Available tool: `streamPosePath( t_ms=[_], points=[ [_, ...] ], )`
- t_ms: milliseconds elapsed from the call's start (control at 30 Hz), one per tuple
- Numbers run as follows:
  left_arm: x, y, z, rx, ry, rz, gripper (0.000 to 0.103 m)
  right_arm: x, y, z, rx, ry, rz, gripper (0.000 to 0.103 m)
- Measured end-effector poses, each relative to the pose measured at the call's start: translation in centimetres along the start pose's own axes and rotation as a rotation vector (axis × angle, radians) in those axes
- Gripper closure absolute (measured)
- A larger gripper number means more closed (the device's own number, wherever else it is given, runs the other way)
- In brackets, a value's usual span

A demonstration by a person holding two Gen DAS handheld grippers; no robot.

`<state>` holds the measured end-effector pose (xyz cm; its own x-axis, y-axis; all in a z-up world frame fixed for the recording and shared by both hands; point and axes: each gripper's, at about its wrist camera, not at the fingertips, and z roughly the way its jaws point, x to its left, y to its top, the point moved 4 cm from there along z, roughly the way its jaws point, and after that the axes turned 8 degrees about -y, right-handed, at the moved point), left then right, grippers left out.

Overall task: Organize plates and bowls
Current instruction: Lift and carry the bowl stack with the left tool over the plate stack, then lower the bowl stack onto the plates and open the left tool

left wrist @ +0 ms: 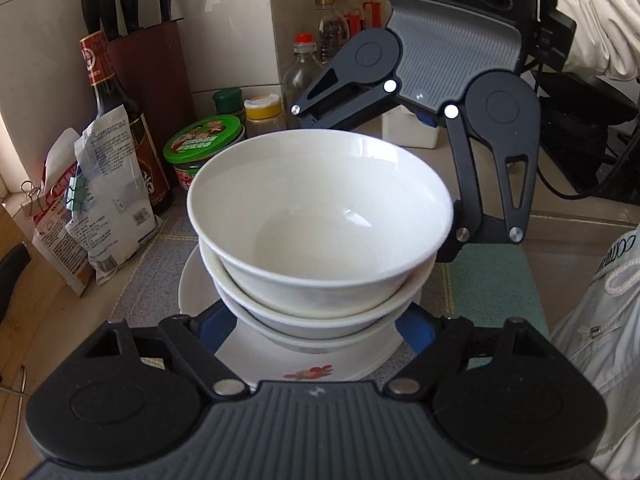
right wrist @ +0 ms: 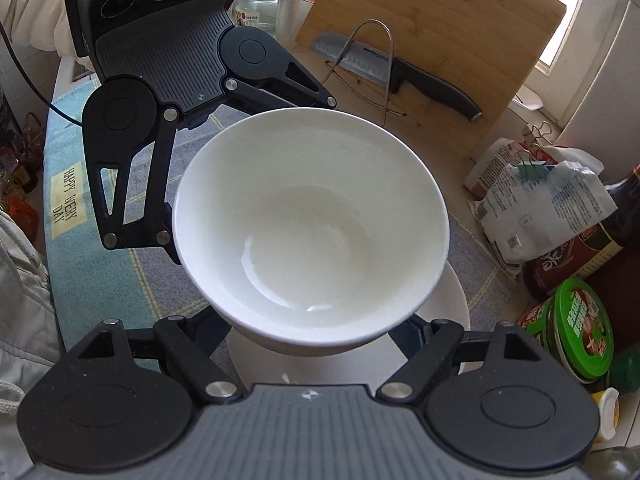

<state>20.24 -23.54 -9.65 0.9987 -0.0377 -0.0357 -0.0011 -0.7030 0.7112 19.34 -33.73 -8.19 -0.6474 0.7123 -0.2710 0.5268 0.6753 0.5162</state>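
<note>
A stack of three white bowls [left wrist: 320, 216] rests on a white plate [left wrist: 308, 368] with a flower print. My left gripper [left wrist: 316, 320] comes in from the near side. Its blue fingers [left wrist: 216, 320] press the lowest bowl on both sides, just above the plate. My right gripper [left wrist: 372, 184] reaches in from the far side, its fingertips hidden behind the bowls. In the right wrist view the top bowl [right wrist: 312, 216] fills the middle. There my right gripper [right wrist: 312, 332] clamps the stack low down, over the plate [right wrist: 452, 308], and the left gripper [right wrist: 252, 176] stands opposite.
A checked towel [right wrist: 68, 200] covers the counter below. Knife block [left wrist: 148, 60], dark sauce bottle [left wrist: 116, 112], clipped bags [left wrist: 100, 184] and a green-lidded tub [left wrist: 204, 144] crowd one side. A cutting board [right wrist: 432, 40] with a knife [right wrist: 420, 76] leans behind. A person's pale jacket [left wrist: 592, 340] is close.
</note>
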Motion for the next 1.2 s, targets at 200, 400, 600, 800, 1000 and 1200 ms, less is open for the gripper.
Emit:
streamPosePath(
  t_ms=[200, 400, 600, 800, 1000, 1200],
  points=[
    [1.2, -0.3, 2.1, 0.013, 0.000, -0.003, 0.017, -1.3, -1.0, 1.4, 0.021, -0.006, -0.002, 0.016],
    [1.9, -0.4, 3.1, 0.017, -0.004, -0.019, 0.017, -2.1, -1.4, 2.0, 0.034, 0.007, 0.001, 0.016],
    [2.3, -0.5, 3.5, 0.024, -0.016, -0.034, 0.017, -2.3, -1.5, 2.5, 0.049, 0.025, 0.005, 0.016],
    [2.6, -0.4, 3.6, 0.023, -0.018, -0.039, 0.017, -2.7, -1.6, 3.0, 0.054, 0.032, 0.012, 0.016],
    [2.7, -0.3, 3.6, 0.024, -0.019, -0.044, 0.017, -2.9, -1.7, 3.0, 0.055, 0.038, 0.028, 0.015],
    [2.2, -0.4, 3.4, 0.018, 0.009, -0.021, 0.009, -2.9, -1.7, 2.8, 0.033, 0.021, 0.044, 0.000]
  ],
)
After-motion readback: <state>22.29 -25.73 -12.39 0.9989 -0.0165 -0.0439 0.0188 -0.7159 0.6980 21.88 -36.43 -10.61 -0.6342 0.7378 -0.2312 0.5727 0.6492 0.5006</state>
